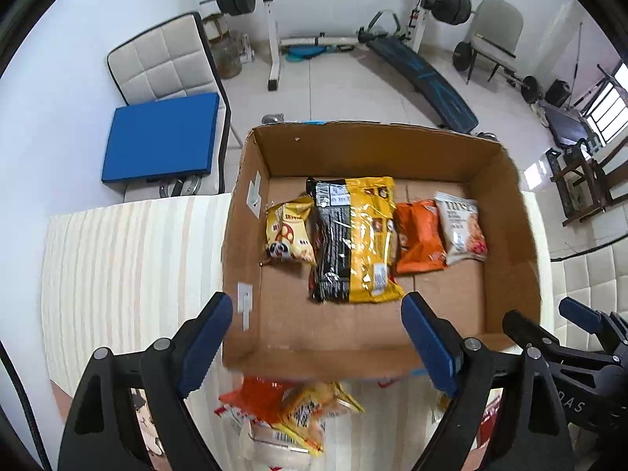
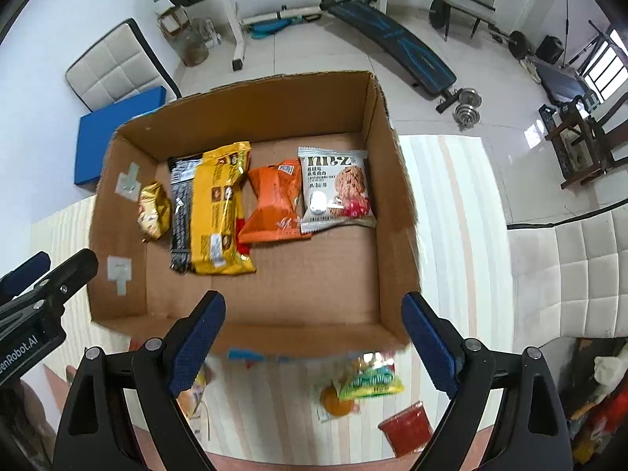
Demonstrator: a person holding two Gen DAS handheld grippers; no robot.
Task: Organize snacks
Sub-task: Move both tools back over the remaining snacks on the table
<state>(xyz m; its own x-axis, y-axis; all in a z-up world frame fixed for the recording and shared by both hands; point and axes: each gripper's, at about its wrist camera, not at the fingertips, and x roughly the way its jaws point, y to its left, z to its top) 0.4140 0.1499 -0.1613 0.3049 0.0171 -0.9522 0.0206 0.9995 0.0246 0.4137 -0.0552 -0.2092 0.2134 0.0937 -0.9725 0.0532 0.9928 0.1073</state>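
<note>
Both grippers, left [image 1: 314, 337] and right [image 2: 314, 333], gape empty above loose packets [image 1: 298, 412]; the cardboard box [image 2: 396, 212] holds four snack packs and a yellow-black bag [image 2: 219, 212].

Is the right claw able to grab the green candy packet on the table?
Probably yes. The right claw is open and empty, and the green packet lies uncovered on the striped table, just outside the cardboard box and near the claw. Nothing sits between them.
</note>
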